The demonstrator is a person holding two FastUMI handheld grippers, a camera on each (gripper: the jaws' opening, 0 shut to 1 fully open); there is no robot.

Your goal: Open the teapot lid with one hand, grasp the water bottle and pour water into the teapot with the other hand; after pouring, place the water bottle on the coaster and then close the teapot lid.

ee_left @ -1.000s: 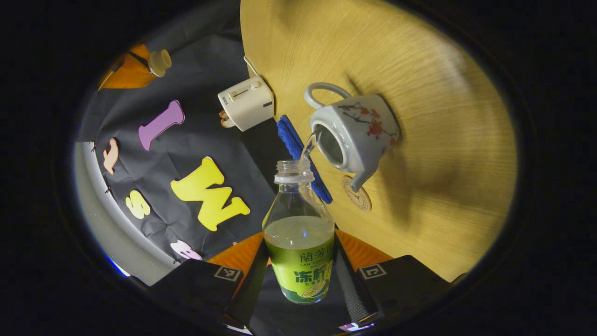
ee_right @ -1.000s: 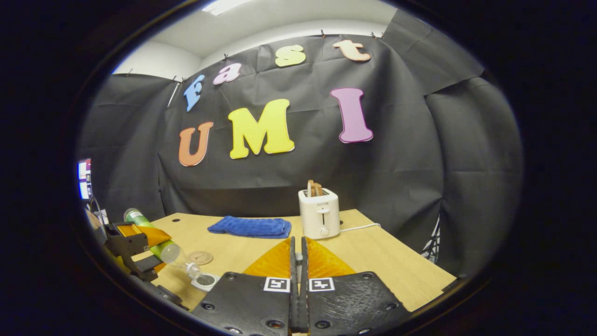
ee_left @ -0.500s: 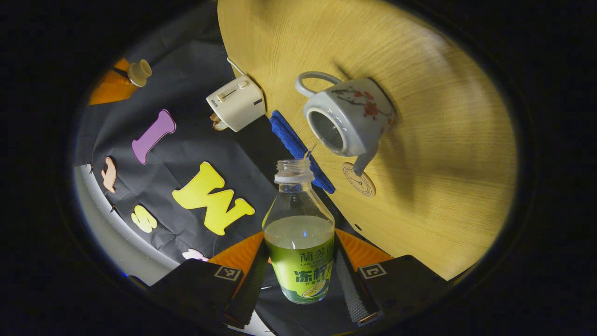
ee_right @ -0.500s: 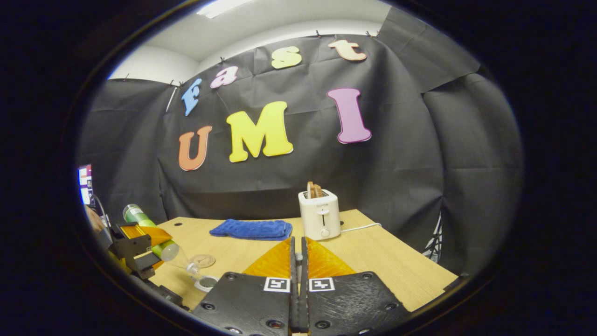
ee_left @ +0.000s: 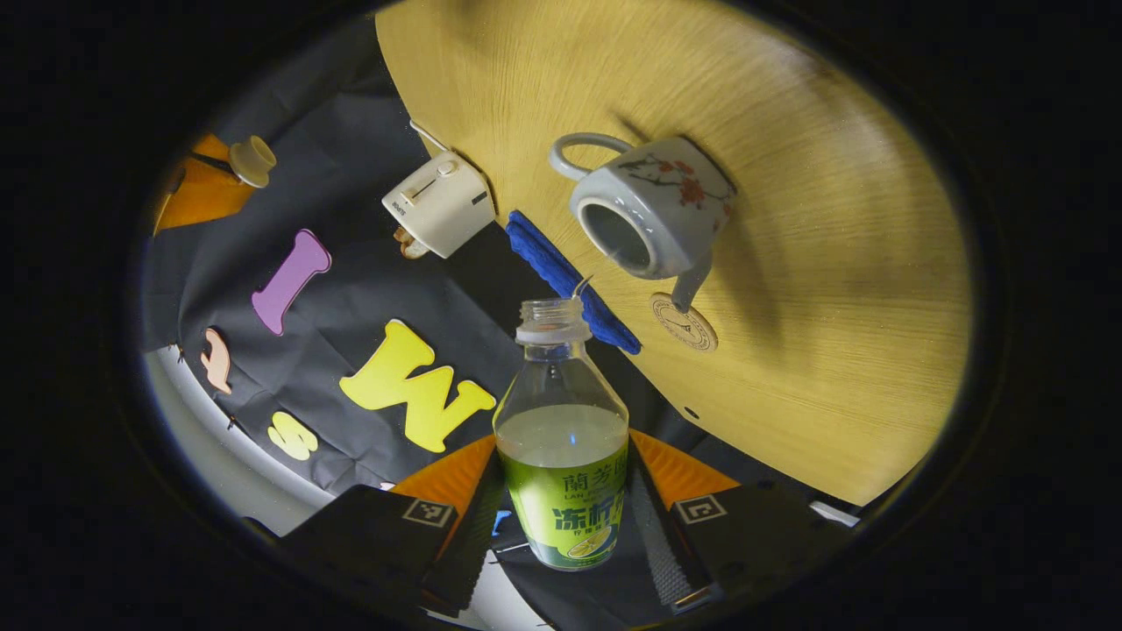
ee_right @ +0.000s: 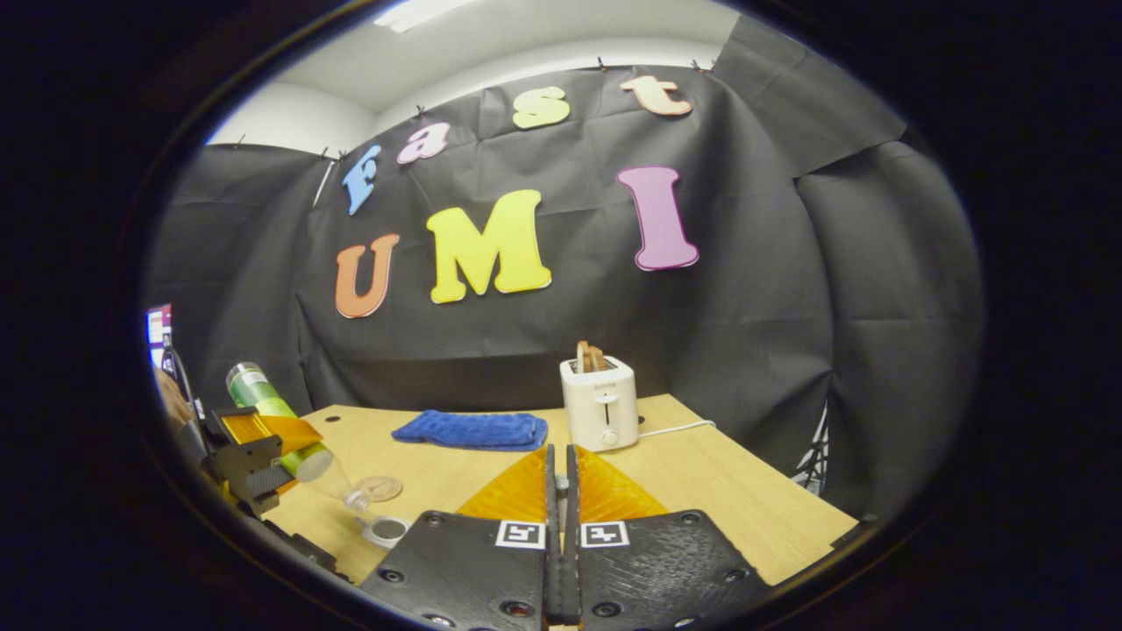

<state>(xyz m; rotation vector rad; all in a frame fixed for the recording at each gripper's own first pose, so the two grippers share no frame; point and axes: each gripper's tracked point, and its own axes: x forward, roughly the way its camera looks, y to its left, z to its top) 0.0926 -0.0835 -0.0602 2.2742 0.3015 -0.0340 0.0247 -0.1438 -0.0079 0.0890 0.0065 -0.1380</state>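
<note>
Left gripper view shows the left gripper (ee_left: 565,517) clamped on the water bottle (ee_left: 563,456), both fingers pressing the labelled lower body, with the uncapped mouth aimed toward the open teapot (ee_left: 653,209). Half a second ago a thin stream reached the rim of the pot; now only a short wisp hangs at the bottle's mouth, and the teapot sits farther from it in the picture (the bottle is tipped back somewhat). Liquid fills roughly the lower half of the bottle. The coaster (ee_left: 684,322) lies on the worktop (ee_left: 833,263) just beside the teapot's spout, bare on top, with the blue cloth (ee_left: 570,280) close on its other side and the toaster (ee_left: 436,203) beyond that, at the worktop's back edge. Past the teapot the wood runs wide and open to the far rim.

Right gripper view has the right gripper (ee_right: 561,561) with its fingers pressed together; the teapot lid (ee_left: 252,160) is at their tips as seen from the left gripper view, well apart from the pot. At the left edge the bottle (ee_right: 289,429) points down at the teapot's opening (ee_right: 386,528), higher than a moment before. Open worktop stretches right of the toaster (ee_right: 600,403) to the corner.
</note>
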